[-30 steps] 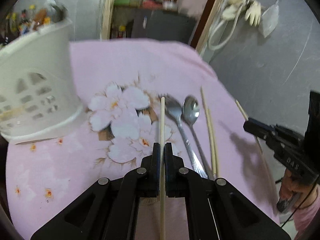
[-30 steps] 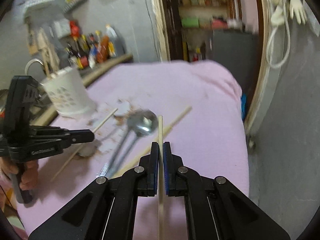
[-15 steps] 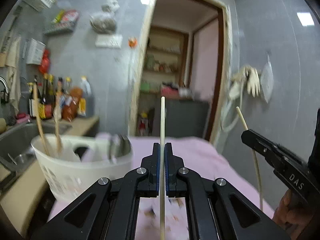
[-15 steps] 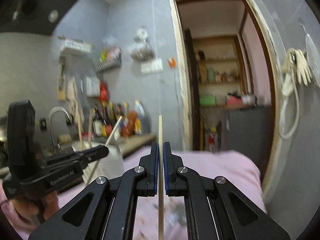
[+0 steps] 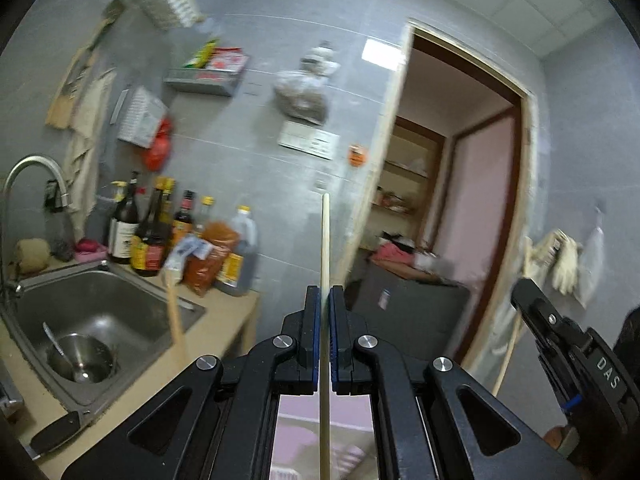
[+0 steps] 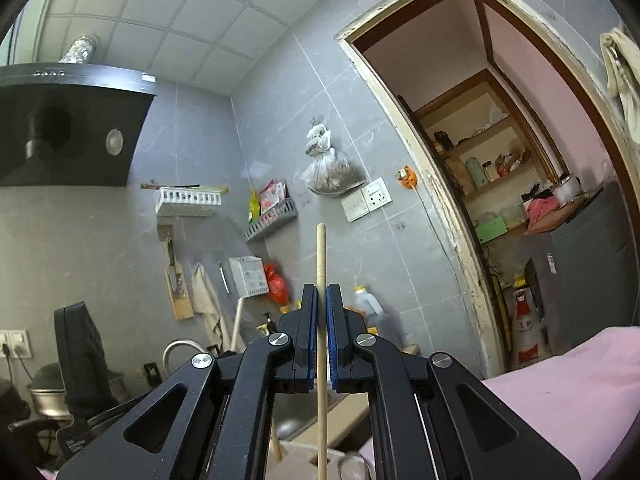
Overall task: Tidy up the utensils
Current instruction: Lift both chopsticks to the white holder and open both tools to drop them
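Note:
My left gripper [image 5: 325, 294] is shut on a pale wooden chopstick [image 5: 325, 240], which sticks straight out past the blue pads towards the wall. My right gripper [image 6: 321, 294] is shut the same way on a second chopstick [image 6: 320, 256]. In the left wrist view the right gripper [image 5: 520, 298] shows at the right edge, its chopstick [image 5: 510, 354] hanging below the jaws. In the right wrist view the left gripper's black housing [image 6: 76, 360] stands at the lower left. Both grippers are held up in the air and point about level. The utensil holder is barely in view.
A steel sink [image 5: 24, 320] with a bowl in it and a tap [image 5: 28, 168] lies lower left. Sauce bottles [image 5: 152, 236] line the counter. A blurred wooden utensil [image 5: 174, 312] rises near the sink. The pink tablecloth [image 6: 580, 392] shows lower right, with a doorway [image 6: 500, 200] behind it.
Both grippers have risen off the pink table and tipped upward, each keeping its chopstick. The spoon, fork and loose chopsticks on the cloth have dropped out of view; wall, sink and ceiling now show.

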### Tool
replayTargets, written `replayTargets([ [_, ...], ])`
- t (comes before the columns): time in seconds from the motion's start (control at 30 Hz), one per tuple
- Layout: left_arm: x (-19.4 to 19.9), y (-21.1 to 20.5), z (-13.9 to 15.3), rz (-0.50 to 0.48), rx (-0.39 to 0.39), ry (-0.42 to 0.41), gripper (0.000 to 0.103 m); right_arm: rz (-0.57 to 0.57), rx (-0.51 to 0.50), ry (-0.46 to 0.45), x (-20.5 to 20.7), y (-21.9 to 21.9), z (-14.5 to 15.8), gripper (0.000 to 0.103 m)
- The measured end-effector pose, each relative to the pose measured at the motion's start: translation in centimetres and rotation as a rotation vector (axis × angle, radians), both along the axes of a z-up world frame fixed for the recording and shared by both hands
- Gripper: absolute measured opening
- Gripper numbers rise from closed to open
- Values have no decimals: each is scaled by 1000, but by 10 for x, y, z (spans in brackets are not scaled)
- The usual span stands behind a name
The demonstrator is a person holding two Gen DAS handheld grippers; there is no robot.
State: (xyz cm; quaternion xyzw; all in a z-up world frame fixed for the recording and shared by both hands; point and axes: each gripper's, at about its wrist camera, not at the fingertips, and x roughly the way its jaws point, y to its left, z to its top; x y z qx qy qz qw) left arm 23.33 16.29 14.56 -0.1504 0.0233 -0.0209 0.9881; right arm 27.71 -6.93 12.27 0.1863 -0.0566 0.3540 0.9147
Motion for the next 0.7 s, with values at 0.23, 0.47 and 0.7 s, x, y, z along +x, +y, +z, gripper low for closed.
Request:
replayTargets([
  [0.23,11,38,-18,103,-85,-58,2,-83,2,-32,8,20,-12,3],
  [0.47,16,45,-30,182,-93,-70,2,-137,-71,-74,10,33,-25,3],
  [0.7,19,37,-43,222,-56,-66,2,-134,-124,-41,15,38,-42,3],
])
